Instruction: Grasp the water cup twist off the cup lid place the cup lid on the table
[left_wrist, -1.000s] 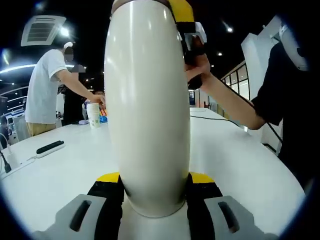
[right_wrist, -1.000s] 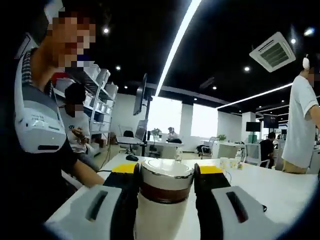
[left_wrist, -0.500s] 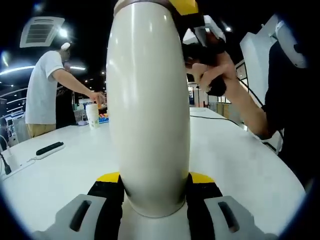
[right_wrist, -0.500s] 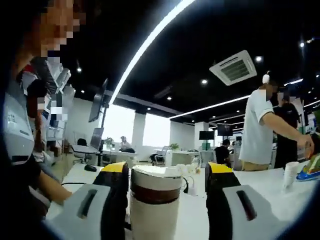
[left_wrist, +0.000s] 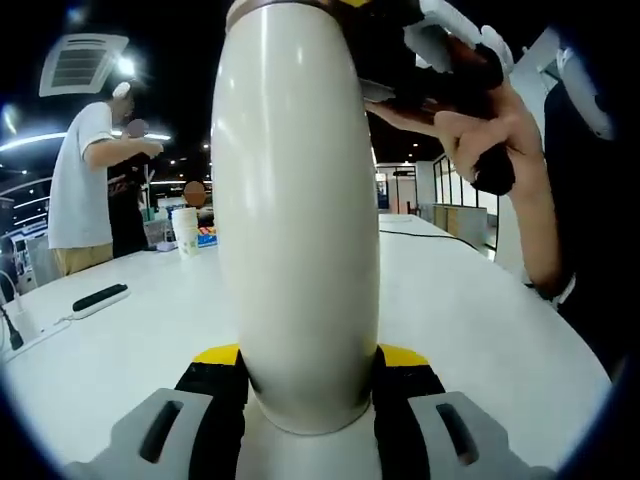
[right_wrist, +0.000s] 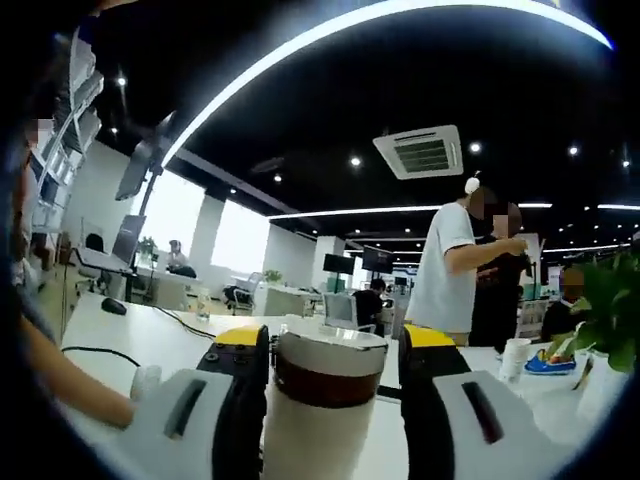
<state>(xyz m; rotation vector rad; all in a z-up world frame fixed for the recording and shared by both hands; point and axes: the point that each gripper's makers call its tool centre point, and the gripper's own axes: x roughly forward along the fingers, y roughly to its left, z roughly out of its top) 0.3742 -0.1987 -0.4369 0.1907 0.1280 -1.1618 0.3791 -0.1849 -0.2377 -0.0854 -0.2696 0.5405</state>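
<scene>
Above the desk (left_wrist: 480, 330), the left hand-held gripper (left_wrist: 310, 385) clamps the cup (left_wrist: 298, 210) while the right hand-held gripper (right_wrist: 335, 375) grips its lid (right_wrist: 330, 360), mid-twist; next, lift it free.

Open-plan office, white desks (right_wrist: 150, 340), ceiling air-conditioning unit (right_wrist: 425, 152), strip lighting (right_wrist: 330, 25), monitor (right_wrist: 135, 170)
</scene>
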